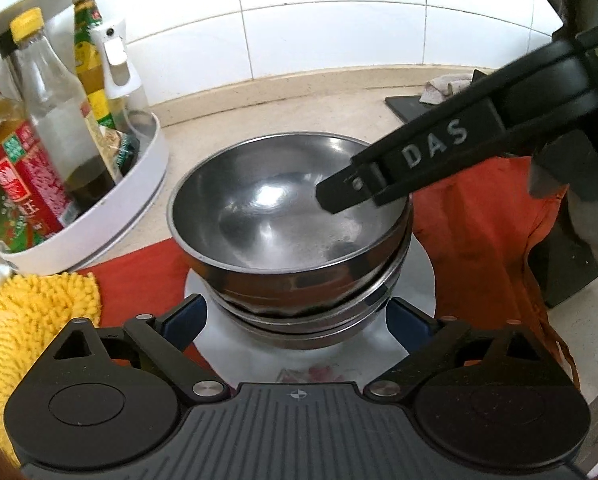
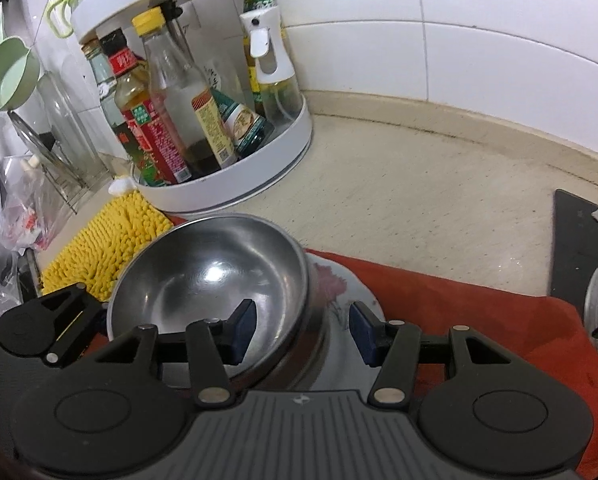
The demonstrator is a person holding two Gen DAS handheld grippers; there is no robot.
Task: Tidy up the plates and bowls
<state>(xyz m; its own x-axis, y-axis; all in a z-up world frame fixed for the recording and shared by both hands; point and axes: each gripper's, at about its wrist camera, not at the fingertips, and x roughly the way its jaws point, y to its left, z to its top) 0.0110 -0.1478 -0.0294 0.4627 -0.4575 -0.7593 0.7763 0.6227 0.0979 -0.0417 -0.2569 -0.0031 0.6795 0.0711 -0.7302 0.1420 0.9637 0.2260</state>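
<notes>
- In the centre of the left wrist view, a stack of steel bowls (image 1: 295, 236) stands on a pale plate (image 1: 419, 276) with a faint flower print. The plate lies on an orange-red cloth (image 1: 483, 216) spread over the beige bench (image 1: 299, 120).
- The top bowl (image 2: 211, 276) sits slightly tilted in the nest, empty and shiny inside.
- The left gripper (image 1: 295, 320) fills the bottom of its own view. Its fingers (image 1: 187, 316) are spread wide, one on each side of the lower bowls, and do not press on them.
- The right gripper (image 2: 302, 334) shows at the bottom of its own view. Its fingers (image 2: 245, 328) are half spread and straddle the near rim of the top bowl: one blue pad hangs inside the bowl, the other outside above the plate. No pad visibly presses the rim, so nothing is held.
- In the left view, the right gripper's black arm reaches in from the upper right, its tip over the bowl's far rim.
- At the upper left stand a white round rack (image 1: 111, 216) of sauce bottles and a yellow chenille mat (image 1: 31, 320) beside it.
- The step in hand seems to be settling or releasing the top bowl on the stack.
- The next move likely calls for lifting the right fingers clear of the rim without nudging the tilted bowl, or closing on the rim to seat it level.
</notes>
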